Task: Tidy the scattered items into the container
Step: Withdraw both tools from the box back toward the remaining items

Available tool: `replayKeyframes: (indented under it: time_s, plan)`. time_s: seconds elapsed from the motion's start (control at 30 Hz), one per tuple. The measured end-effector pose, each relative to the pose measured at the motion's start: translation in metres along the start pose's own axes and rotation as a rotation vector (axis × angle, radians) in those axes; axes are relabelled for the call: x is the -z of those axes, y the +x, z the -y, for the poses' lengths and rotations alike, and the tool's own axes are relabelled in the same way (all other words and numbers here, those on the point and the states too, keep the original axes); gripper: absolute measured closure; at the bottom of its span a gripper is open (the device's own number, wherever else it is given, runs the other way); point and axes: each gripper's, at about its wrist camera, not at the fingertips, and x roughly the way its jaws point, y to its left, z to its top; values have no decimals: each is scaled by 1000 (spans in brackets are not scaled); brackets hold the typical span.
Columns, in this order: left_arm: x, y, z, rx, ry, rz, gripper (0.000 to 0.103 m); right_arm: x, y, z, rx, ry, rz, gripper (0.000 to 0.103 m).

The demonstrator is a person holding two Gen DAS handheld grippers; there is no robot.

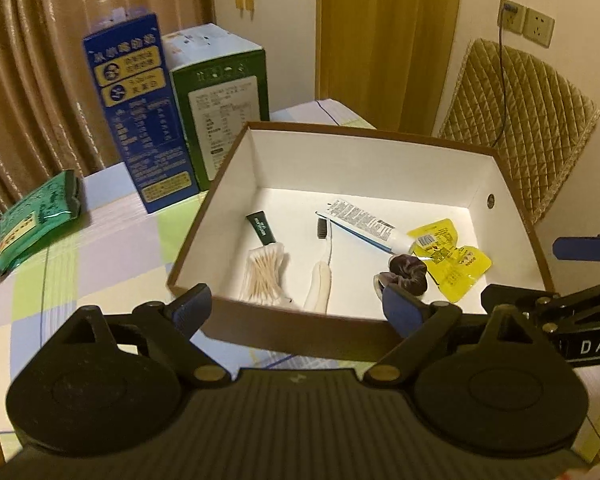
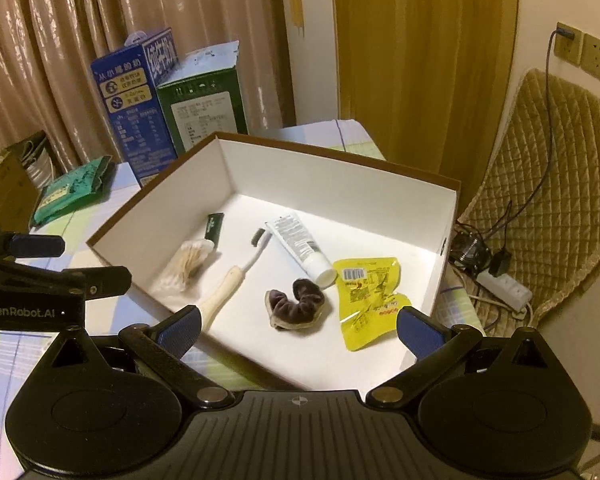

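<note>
A brown box with a white inside (image 1: 284, 320) (image 2: 340, 172) stands on the table. In it lie a bag of cotton swabs (image 1: 262, 274) (image 2: 184, 266), a small green tube (image 1: 262, 229) (image 2: 215, 226), a toothbrush (image 1: 322, 276) (image 2: 236, 276), a white toothpaste tube (image 1: 366, 224) (image 2: 300, 246), a dark scrunchie (image 1: 408, 272) (image 2: 298, 304) and yellow packets (image 1: 454, 264) (image 2: 370, 296). My left gripper (image 1: 296, 306) is open and empty at the box's near wall. My right gripper (image 2: 298, 330) is open and empty above the box's near side. The right gripper also shows in the left wrist view (image 1: 540, 272).
A blue carton (image 1: 134, 108) (image 2: 134, 96) and a green carton (image 1: 220, 96) (image 2: 204, 108) stand behind the box. A green packet (image 1: 34, 222) (image 2: 74, 192) lies on the checked tablecloth (image 1: 92, 264) at the left. A quilted chair back (image 1: 516, 120) (image 2: 548, 184) and power strip (image 2: 504, 284) are at the right.
</note>
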Motion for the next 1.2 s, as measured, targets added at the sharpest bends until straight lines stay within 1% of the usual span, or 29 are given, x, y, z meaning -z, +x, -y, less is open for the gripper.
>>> replayKeyframes:
  time_s: [0.17, 0.6, 0.77, 1.0, 1.2]
  plan:
    - [13, -24, 1, -10, -7, 12, 13, 9, -19, -8, -1, 7, 16, 2]
    - [50, -65, 5, -5, -20, 10, 13, 42, -53, -27, -12, -44, 14, 2]
    - [62, -75, 6, -8, -23, 2, 13, 53, -61, -33, -17, -64, 11, 2]
    - [82, -85, 5, -14, -28, -22, 13, 64, -67, -35, -29, -48, -5, 2]
    - [92, -91, 2, -23, -34, -33, 13, 73, -68, -41, -59, -45, -34, 2]
